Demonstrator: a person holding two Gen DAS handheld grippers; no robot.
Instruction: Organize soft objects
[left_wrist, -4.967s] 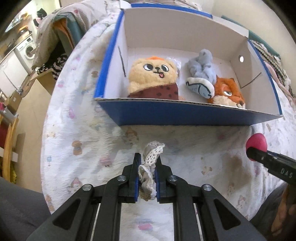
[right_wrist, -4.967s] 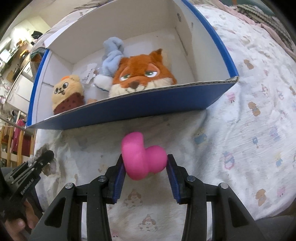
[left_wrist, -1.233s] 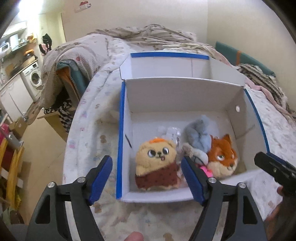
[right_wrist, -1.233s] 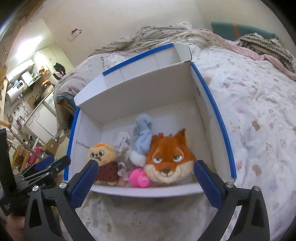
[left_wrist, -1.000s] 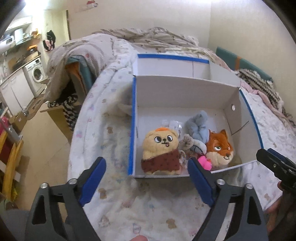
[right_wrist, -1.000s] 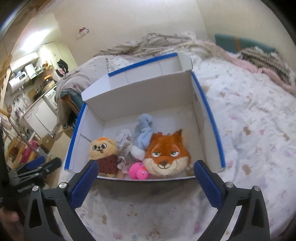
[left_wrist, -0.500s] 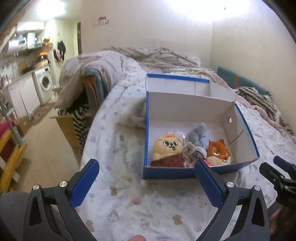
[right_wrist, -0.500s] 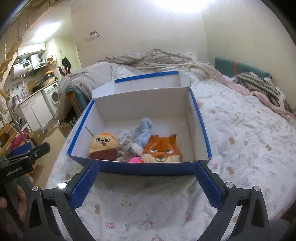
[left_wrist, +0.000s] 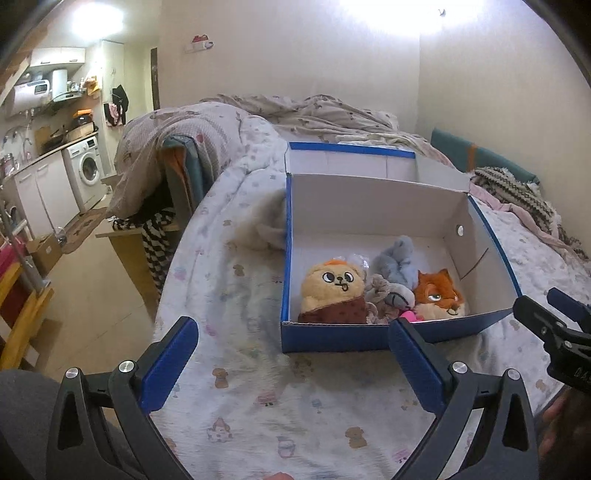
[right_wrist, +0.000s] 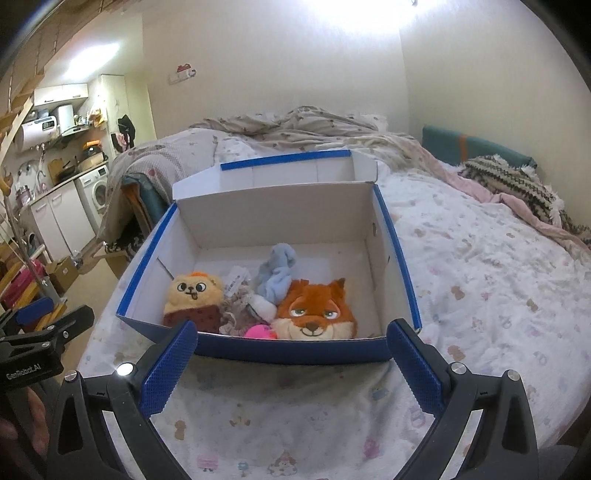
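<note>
The left gripper (left_wrist: 293, 363) has its fingers (left_wrist: 168, 363) spread wide and released, nothing between them but printed bedsheet, and the right gripper (right_wrist: 291, 365) is the same: both blue-padded fingers (right_wrist: 168, 369) stand far apart and hold nothing. Each gripper hangs above the bed (right_wrist: 480, 280), tilted down toward it, with bare sheet directly beneath and the near wall of a blue box (right_wrist: 291, 350) just beyond the fingertips. Ahead of the fingers, inside that box, sit the soft things, crowded against the near wall: a yellow bear toy (right_wrist: 195, 299) toward the left, a lacy scrap of cloth (right_wrist: 236, 314) and a small pink toy (right_wrist: 260, 332) in the middle, a pale blue plush (right_wrist: 277, 275) behind them, and an orange fox toy (right_wrist: 314, 312) on the right, all touching one another. They likely bunch at the near wall because that is the easiest place to drop them from this side. The far half of the box floor is bare, and its lid stands up behind. Farther out lie a rumpled blanket (left_wrist: 314, 114) and, off to the left, a washing machine (left_wrist: 86, 171). No loose toy shows on the sheet around the fingers, so the sorting looks done or nearly so.
</note>
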